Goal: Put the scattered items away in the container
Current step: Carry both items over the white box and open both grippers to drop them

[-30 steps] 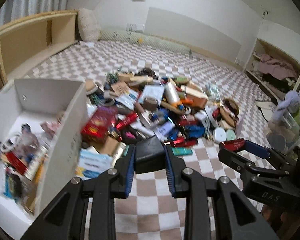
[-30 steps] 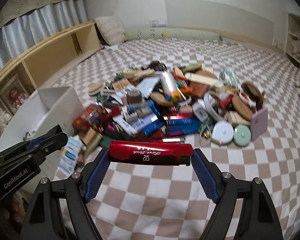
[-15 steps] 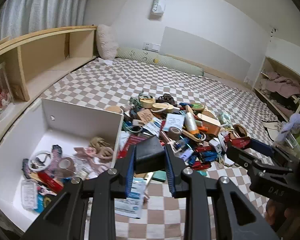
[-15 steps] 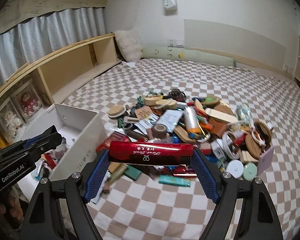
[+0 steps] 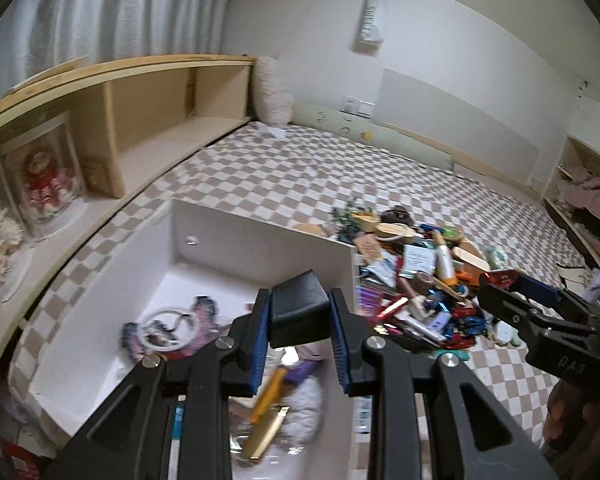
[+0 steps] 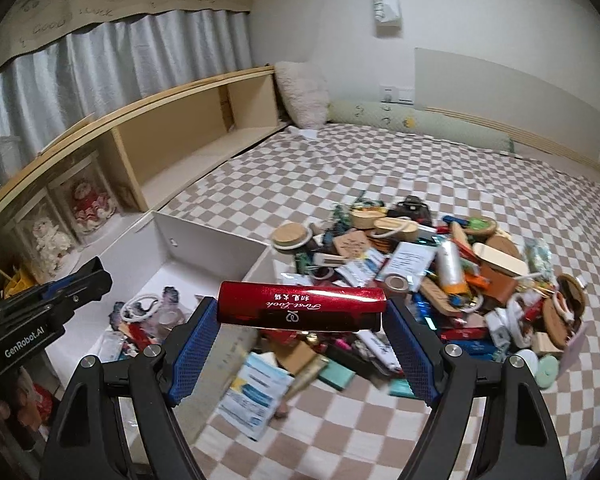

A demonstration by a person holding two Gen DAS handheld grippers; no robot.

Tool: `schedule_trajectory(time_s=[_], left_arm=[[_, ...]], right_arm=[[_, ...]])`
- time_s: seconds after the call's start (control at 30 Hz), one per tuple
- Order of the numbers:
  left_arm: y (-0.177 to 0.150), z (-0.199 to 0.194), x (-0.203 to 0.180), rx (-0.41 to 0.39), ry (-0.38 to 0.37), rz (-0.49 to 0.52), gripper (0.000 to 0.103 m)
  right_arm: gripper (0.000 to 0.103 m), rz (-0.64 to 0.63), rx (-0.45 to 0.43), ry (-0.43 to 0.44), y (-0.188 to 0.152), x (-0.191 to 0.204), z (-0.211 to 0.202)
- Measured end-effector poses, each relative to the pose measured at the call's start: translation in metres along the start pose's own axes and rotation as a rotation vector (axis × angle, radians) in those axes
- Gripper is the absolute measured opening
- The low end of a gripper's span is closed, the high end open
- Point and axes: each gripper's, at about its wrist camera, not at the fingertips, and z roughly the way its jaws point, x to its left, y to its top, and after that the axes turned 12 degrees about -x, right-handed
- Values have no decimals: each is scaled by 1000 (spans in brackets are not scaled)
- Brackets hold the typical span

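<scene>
Scattered small items (image 6: 428, 280) lie heaped on the checkered bed cover (image 6: 380, 168), just beside the open white box (image 5: 260, 248). Left gripper (image 5: 299, 334) hangs above the box, jaws clamped on a black rectangular block (image 5: 298, 310). Right gripper (image 6: 300, 344) holds a glossy red tube (image 6: 300, 308) lengthwise between its jaws.

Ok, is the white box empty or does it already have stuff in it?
Partly filled. The white box already holds a ring-shaped item and other small items on its floor, with bare white floor showing near the back wall.
</scene>
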Motion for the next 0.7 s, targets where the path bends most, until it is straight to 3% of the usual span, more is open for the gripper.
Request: schedule_trajectory(time_s=[0.43, 0.7], left_arm=[[-7, -12, 73, 31, 107, -30, 28], [-22, -1, 108, 105, 175, -74, 28]], right_arm=[[83, -81, 50, 135, -4, 82, 34], [83, -115, 97, 189, -16, 116, 48]])
